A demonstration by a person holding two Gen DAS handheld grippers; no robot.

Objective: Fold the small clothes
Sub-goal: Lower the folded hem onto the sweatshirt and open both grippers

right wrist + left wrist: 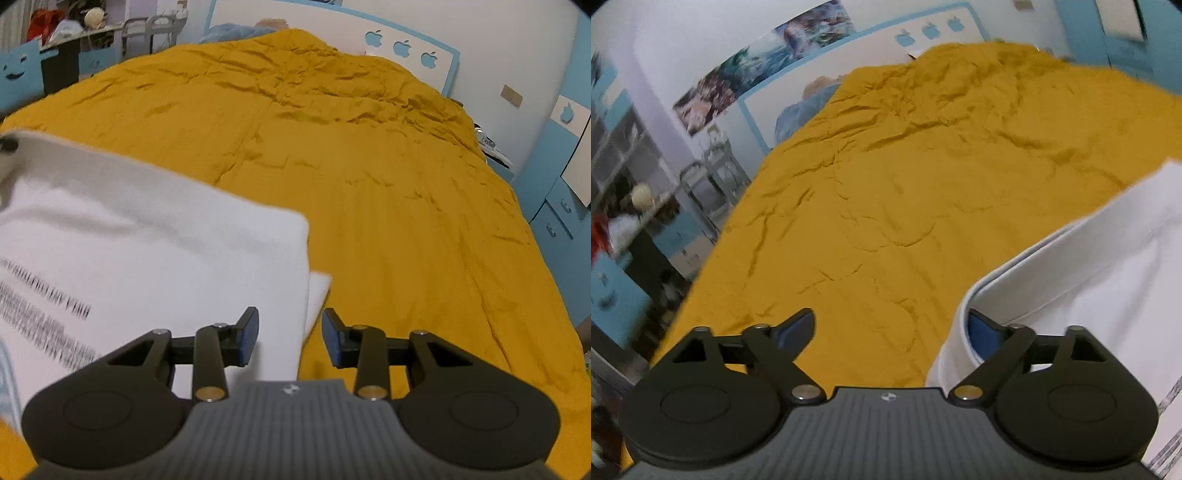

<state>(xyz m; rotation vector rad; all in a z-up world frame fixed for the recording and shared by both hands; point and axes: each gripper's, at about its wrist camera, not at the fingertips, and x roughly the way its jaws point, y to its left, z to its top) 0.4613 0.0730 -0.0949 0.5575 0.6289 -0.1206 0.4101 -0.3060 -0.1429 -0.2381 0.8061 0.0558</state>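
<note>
Both grippers look alike: matte black plastic, each with a ribbed grey-black centre plate bearing a small round black-and-white mark near its front edge. Either side of the plate sits a big round black housing with a shallow circular recess. Slim black link arms run forward from brass-coloured pivot pins, with smaller silver screws at the outer joints. The left gripper (892, 325) and the right gripper (290, 332) both end in short black fingers faced with blue pads (249, 332).
</note>
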